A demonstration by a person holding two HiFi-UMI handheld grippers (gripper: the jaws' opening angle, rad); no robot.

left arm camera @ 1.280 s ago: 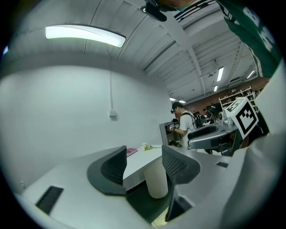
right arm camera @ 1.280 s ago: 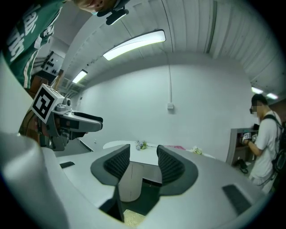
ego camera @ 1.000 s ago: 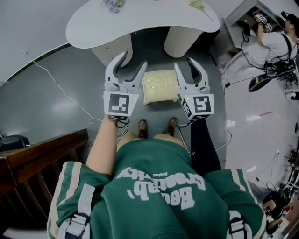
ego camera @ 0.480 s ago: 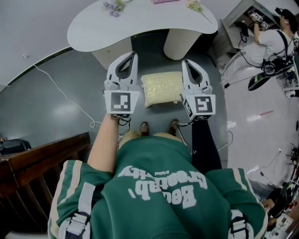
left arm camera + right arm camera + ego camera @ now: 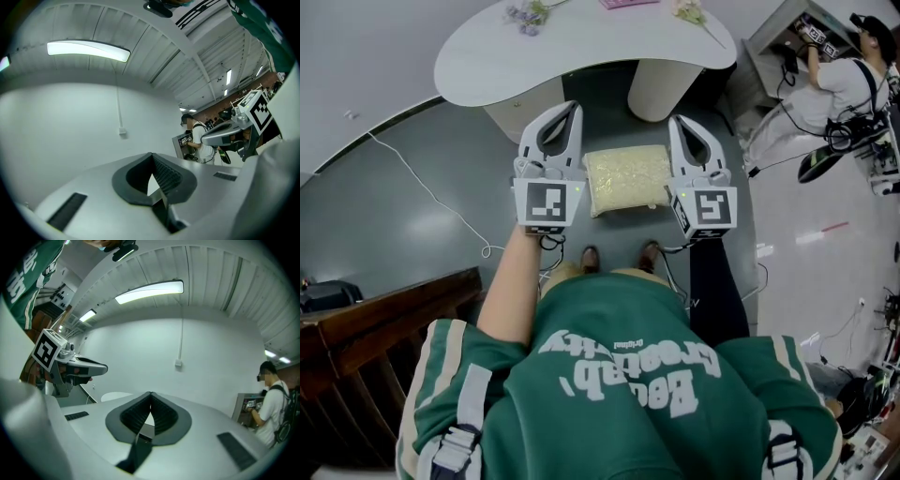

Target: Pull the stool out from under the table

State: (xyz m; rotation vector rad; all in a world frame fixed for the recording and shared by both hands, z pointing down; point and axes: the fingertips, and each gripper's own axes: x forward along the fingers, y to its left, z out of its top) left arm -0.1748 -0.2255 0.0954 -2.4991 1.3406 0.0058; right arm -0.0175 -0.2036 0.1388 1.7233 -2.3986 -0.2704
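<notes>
The stool, with a pale yellow square cushion, stands on the grey floor just in front of the person's shoes, out from under the white curved table. My left gripper hovers at the stool's left side and my right gripper at its right side. Both are shut with nothing between the jaws. In the left gripper view my left gripper shows ribbed pads meeting against a white wall, and the right gripper view shows the same for my right gripper. Neither gripper view shows the stool.
Two cream table pedestals stand behind the stool. A white cable runs over the floor at the left. Dark wooden furniture fills the lower left. A person works at a cabinet at the far right.
Both grippers' jaws have gone from open to shut, empty. The stool keeps its place between them.
</notes>
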